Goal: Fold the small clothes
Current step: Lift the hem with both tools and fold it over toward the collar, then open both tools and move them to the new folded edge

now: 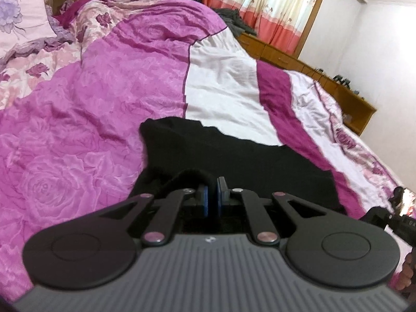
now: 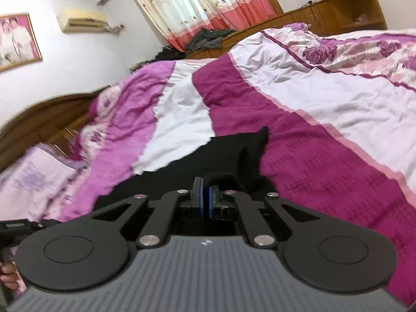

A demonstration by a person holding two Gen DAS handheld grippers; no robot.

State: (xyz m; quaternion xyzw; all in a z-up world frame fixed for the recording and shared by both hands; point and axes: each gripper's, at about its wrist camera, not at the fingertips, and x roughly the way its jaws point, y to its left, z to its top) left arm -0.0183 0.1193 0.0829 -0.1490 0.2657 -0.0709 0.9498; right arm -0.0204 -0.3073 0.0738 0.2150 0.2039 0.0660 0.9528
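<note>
Both grippers are pinched nearly closed on the near edge of a small black garment spread on the bed's pink quilt: left gripper on one corner, right gripper on the other. My guess is that's so the edge lifts evenly for a fold. No baskets or bins anywhere in view.

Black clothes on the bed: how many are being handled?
1. A single black garment lies on the purple bedspread, pinched at one edge by the left hand-held gripper and at another by the right hand-held gripper. Layers beneath may be hidden.
</note>
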